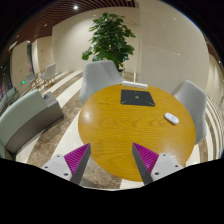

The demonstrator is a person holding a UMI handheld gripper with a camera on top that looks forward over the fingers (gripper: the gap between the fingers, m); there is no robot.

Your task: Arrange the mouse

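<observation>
While the tongs (pixel 110 160) hang above the near edge of the round wooden worktop (pixel 125 125), their two fingers stand well apart with nothing held between them, the purple pads (pixel 76 157) on their inner faces turned towards each other over bare wood. A white mouse (pixel 172 118) lies close to the worktop's right edge, well apart from the tongs and beyond the right finger, resting flat on the wood by itself. Near the far edge of the worktop sits a dark mouse mat (pixel 137 97), lying flat and roughly square to the tongs' line of sight; the mouse is clear of it, off to its right and nearer the tongs.

Around the worktop stand grey chairs: one (pixel 100 77) at the far left edge, and another (pixel 193 100) at the right edge, just behind the mouse. A grey sofa (pixel 28 118) stands on the floor to the left, apart from the worktop. Beyond the far edge, a tall leafy plant (pixel 110 38) rises against a pale wall.
</observation>
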